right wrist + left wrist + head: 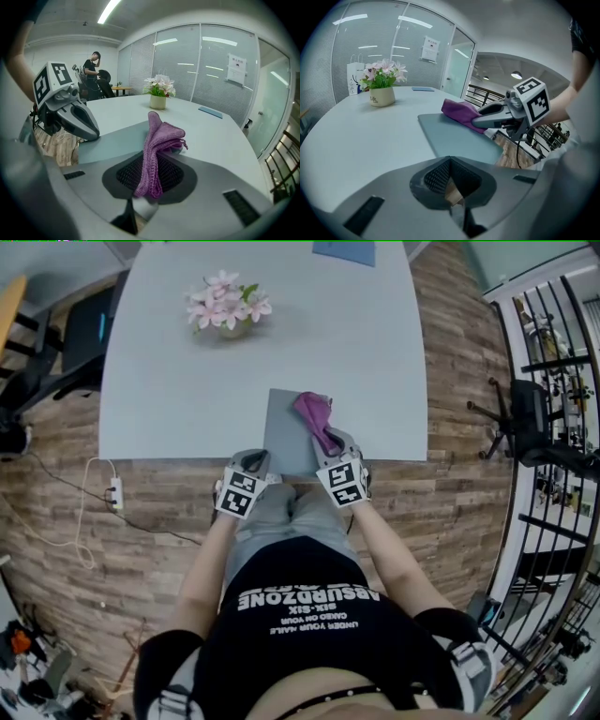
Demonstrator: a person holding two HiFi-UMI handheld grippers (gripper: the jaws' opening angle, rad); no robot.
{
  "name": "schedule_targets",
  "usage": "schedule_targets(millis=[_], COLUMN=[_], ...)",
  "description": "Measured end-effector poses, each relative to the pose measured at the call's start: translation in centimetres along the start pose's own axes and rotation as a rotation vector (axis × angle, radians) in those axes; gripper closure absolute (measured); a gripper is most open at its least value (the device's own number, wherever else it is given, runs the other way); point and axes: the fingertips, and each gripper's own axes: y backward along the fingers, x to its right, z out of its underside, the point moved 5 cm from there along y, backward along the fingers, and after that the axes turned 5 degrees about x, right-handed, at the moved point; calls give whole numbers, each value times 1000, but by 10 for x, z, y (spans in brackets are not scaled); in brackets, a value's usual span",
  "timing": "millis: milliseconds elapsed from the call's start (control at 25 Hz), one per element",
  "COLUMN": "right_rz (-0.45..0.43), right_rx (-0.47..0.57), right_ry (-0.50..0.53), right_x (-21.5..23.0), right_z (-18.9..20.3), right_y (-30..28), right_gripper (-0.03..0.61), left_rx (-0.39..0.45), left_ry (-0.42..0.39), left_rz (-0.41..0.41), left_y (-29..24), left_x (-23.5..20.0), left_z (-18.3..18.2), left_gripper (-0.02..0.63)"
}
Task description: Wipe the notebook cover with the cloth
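The cloth (314,412) was found clamped in the right gripper (332,441), on the notebook (281,433) at the table's (169,381) near edge; the left gripper (251,462) was held closed, empty.

A notebook (281,432) lies at the surface's (169,381) near edge, at 6 o'clock. A cloth (314,413) rests on its right side, its near end between the right tongs (327,439). The left tongs (252,459) sit at the notebook's 7 o'clock corner. Flowers (225,307) stand well beyond, at 11 o'clock.
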Motion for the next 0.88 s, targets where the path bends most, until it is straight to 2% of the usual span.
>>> schedule_targets(millis=[560,880], right_rz=[-84,-177], right_rx=[-13,-51], right_ry=[-80,-122], right_x=[-34,-56], right_z=[16,28], right_y=[32,52], right_gripper=[495,495], left_rx=[8,10], left_ry=[-5,0], left_rz=[-16,-17], left_y=[-1,0], left_x=[1,1], left_z=[0,1], left_gripper=[597,597])
